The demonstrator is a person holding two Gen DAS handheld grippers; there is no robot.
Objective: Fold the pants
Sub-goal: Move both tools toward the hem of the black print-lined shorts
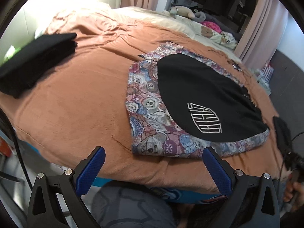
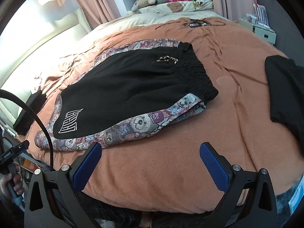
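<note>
Both the left gripper [image 1: 153, 153] and right gripper [image 2: 150, 148] hang wide apart, holding nothing, over the bed's [image 2: 161, 171] near edge. The pants [image 2: 123, 91] lie flat just beyond (seemingly halved already); pinch both layers at the hem and waistband corners, then fold across evenly.

- The pants [image 2: 129, 87] lie flat on the blanket [image 2: 161, 171] covering the bed, near its front edge.
- A folded garment [image 2: 286, 91] rests on the blanket, well apart to the pants' right.
- Stuffed toys [image 2: 146, 1] sit behind, at the bed's far end.
- Both grippers hang before the bed's front edge, clear of the pants.
</note>
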